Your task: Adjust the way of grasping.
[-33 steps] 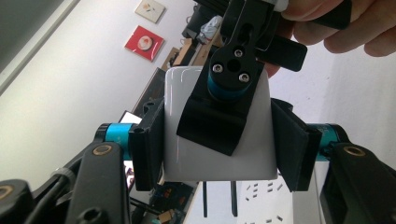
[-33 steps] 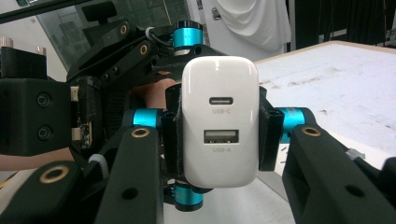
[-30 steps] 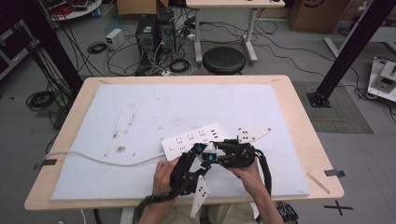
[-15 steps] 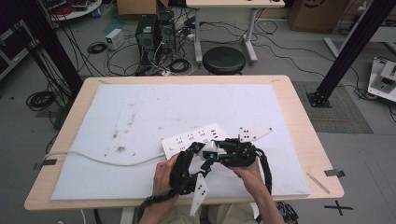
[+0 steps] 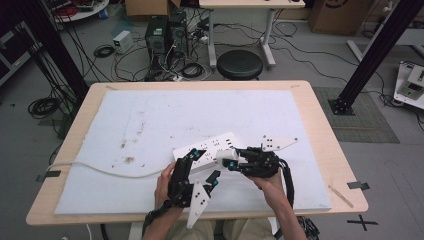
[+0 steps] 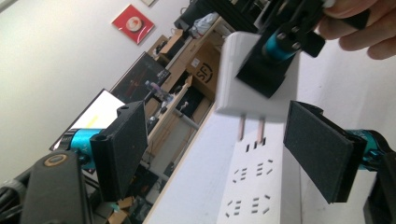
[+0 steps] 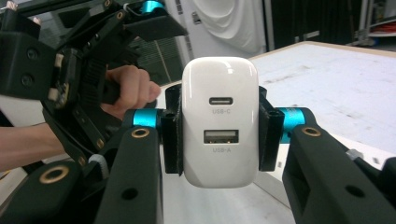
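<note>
A white power strip lies on the white mat, and its cord runs left off the table. My left gripper is open, its pads on either side of the strip without touching it. My right gripper is shut on a white USB charger, whose USB-C and USB-A ports face the camera. In the left gripper view the charger hangs just above the strip, with its two prongs pointing down at a socket.
The white mat covers most of the wooden table and has brown specks at its left. A black stool, computer towers and cable tangles stand on the floor beyond the far edge. A black frame post rises at right.
My right gripper has edged a little to the left with the charger, closer over the strip. The left gripper has stayed open at the strip's near end.
</note>
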The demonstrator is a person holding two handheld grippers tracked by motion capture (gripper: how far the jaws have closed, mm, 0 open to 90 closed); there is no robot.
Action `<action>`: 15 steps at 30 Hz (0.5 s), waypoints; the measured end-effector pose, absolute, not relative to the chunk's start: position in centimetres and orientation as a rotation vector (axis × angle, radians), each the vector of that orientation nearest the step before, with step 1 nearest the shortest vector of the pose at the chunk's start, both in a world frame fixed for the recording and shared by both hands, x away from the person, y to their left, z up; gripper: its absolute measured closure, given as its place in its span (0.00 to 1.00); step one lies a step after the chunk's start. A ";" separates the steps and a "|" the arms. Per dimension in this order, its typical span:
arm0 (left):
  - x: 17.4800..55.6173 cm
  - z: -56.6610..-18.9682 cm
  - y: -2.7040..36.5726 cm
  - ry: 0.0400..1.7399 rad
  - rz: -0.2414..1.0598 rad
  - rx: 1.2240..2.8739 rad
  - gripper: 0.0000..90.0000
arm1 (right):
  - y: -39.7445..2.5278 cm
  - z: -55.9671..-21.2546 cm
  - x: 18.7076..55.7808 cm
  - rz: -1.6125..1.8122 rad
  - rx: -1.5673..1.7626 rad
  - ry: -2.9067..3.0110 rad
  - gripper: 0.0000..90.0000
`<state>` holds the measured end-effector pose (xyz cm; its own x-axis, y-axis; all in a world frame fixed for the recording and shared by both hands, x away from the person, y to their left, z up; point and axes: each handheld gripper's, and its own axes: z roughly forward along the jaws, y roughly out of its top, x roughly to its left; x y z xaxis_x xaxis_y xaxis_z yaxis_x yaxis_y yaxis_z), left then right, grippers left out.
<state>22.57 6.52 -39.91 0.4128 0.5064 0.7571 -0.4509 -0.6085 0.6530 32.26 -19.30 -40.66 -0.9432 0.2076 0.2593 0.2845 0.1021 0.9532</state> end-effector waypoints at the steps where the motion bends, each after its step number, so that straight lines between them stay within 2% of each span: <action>1: 22.5 -39.8 6.8 0.061 1.326 1.776 0.24 | -19.4 -40.7 32.3 -2.006 -0.517 -2.285 0.70; 12: 23.0 -39.4 10.8 0.279 1.145 1.761 0.24 | -20.8 -40.6 32.4 -2.045 -0.586 -2.312 0.70; 15: 23.6 -39.7 13.0 0.392 1.055 1.746 0.24 | -21.2 -40.5 32.3 -2.058 -0.604 -2.343 0.70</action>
<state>23.58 12.97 -39.68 0.5642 0.6798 0.4686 -0.2086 -0.4318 0.8775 32.28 -21.22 -40.47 -0.9270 0.3031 0.2208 0.2582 0.0886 0.9620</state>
